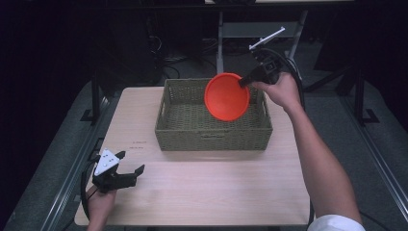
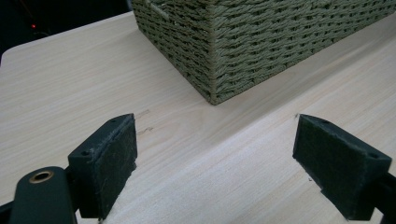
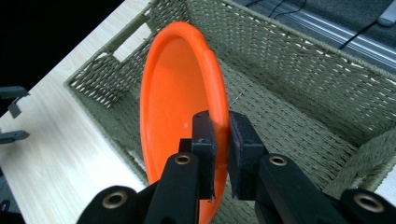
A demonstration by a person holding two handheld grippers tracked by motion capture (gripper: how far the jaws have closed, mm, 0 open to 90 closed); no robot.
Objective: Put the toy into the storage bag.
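Note:
An orange plate [image 1: 226,96] hangs tilted on edge over the woven olive basket [image 1: 183,130]. My right gripper [image 1: 243,82] is shut on the plate's rim at its upper right. In the right gripper view the two jaws pinch the orange plate [image 3: 175,107] by its rim, with the basket [image 3: 299,84] open beneath it. My left gripper [image 1: 131,163] rests low over the table's front left corner, open, nothing between its jaws. The left gripper view shows its fingers [image 2: 109,158] wide apart over bare wood, facing a corner of the basket [image 2: 243,42].
The light wooden table [image 1: 211,192] has free room in front of and left of the basket. The floor beyond holds stand legs and cables [image 1: 166,60]. The person's right forearm [image 1: 320,163] crosses the table's right side.

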